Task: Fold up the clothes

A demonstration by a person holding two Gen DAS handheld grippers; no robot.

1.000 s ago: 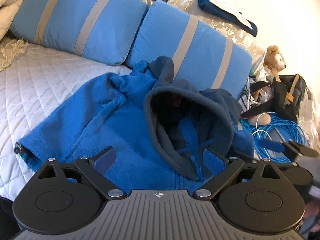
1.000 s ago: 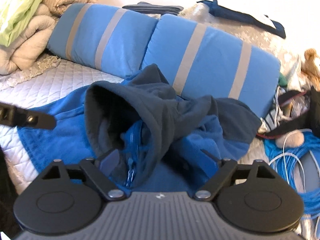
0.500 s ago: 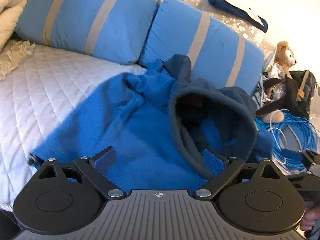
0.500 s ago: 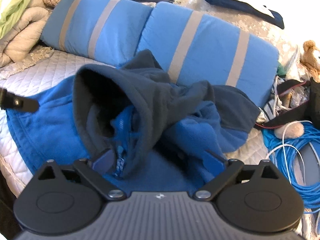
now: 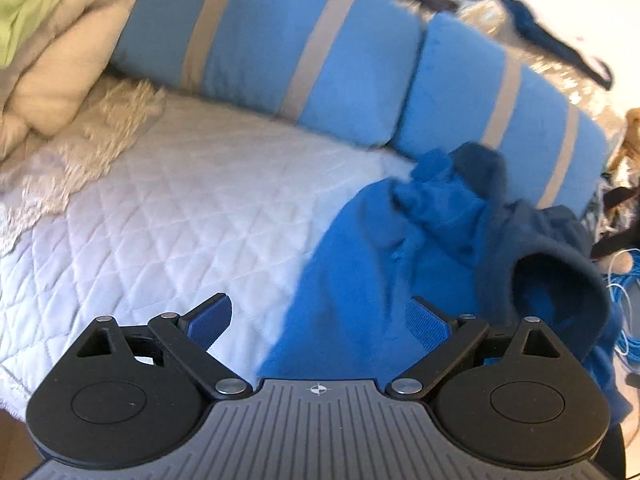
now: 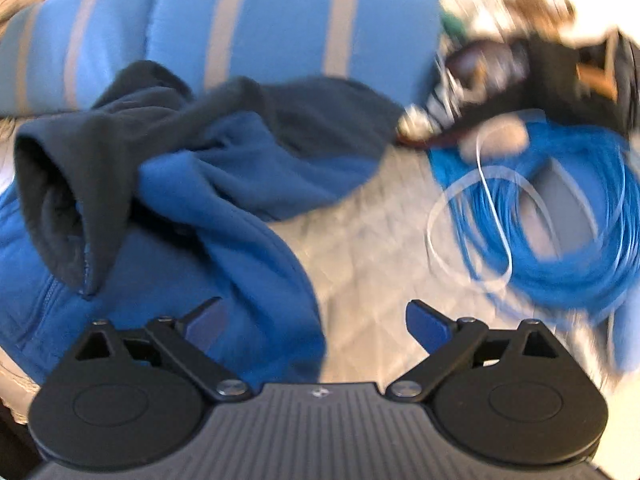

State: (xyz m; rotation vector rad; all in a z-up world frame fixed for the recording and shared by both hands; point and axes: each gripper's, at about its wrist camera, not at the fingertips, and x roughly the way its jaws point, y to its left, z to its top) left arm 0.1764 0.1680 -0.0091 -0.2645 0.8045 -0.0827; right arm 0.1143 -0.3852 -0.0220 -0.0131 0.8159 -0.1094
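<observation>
A blue fleece hoodie (image 5: 360, 280) with a dark grey hood (image 5: 560, 280) lies crumpled on the white quilted bed (image 5: 180, 216). In the left wrist view my left gripper (image 5: 318, 320) hangs open over the hoodie's left edge, where fleece meets quilt; nothing is between its pads. In the right wrist view the hoodie (image 6: 224, 208) fills the left half, its hood (image 6: 80, 168) open toward the left. My right gripper (image 6: 316, 324) stands wide open above the hoodie's right edge and bare quilt (image 6: 360, 240), holding nothing.
Two blue pillows with grey stripes (image 5: 312, 52) lean along the back of the bed. Folded beige and green blankets (image 5: 52, 48) pile at the far left. A coil of blue cable (image 6: 560, 216), a black bag (image 6: 580, 68) and a teddy bear clutter the right side.
Both grippers have swung apart: the left one toward the hoodie's left edge, the right one toward its right edge and the cable coil. The hoodie lies as before.
</observation>
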